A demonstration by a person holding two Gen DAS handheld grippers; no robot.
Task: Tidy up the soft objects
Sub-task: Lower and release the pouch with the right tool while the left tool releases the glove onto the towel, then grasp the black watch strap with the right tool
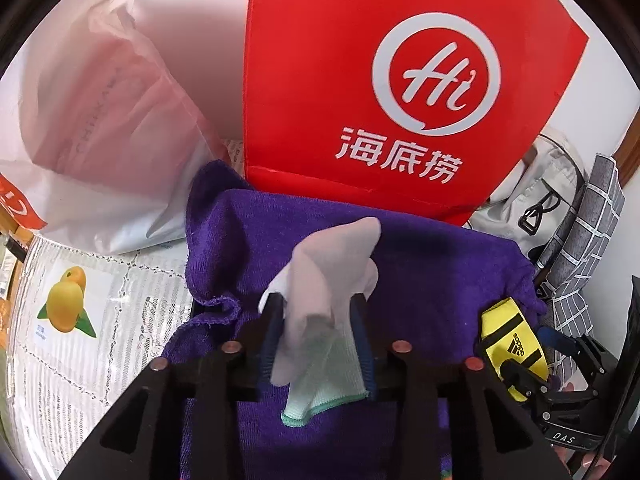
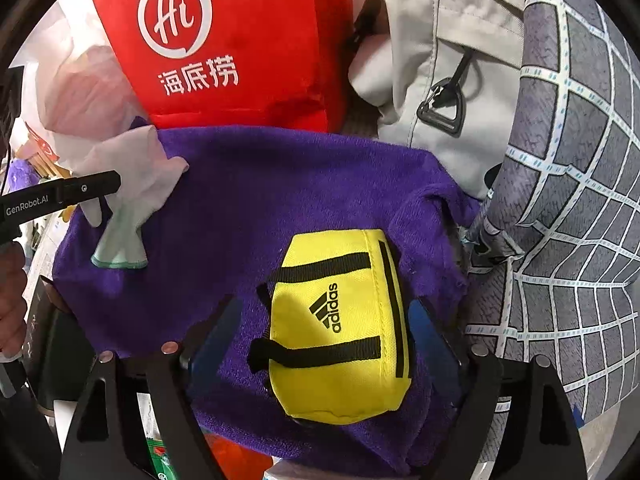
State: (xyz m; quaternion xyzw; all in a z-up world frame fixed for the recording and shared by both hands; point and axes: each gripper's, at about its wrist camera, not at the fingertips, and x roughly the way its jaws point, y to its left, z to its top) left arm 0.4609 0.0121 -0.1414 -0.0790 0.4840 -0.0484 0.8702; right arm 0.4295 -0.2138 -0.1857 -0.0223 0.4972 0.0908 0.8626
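Left wrist view: a crumpled white glove with mint-green knit cuff (image 1: pixel 320 320) hangs between the fingers of the left gripper (image 1: pixel 316 300), whose jaws stand partly apart, grip uncertain; it lies over a purple terry towel (image 1: pixel 420 272), a red paper bag with white logo (image 1: pixel 400 80) crowding the towel's edge at twelve o'clock; right wrist view: a small yellow fabric pouch with black straps (image 2: pixel 340 328) sits on the towel between the released right gripper (image 2: pixel 320 320), bare towel at ten o'clock, a grey checked cloth (image 2: pixel 568 200) close at three o'clock.
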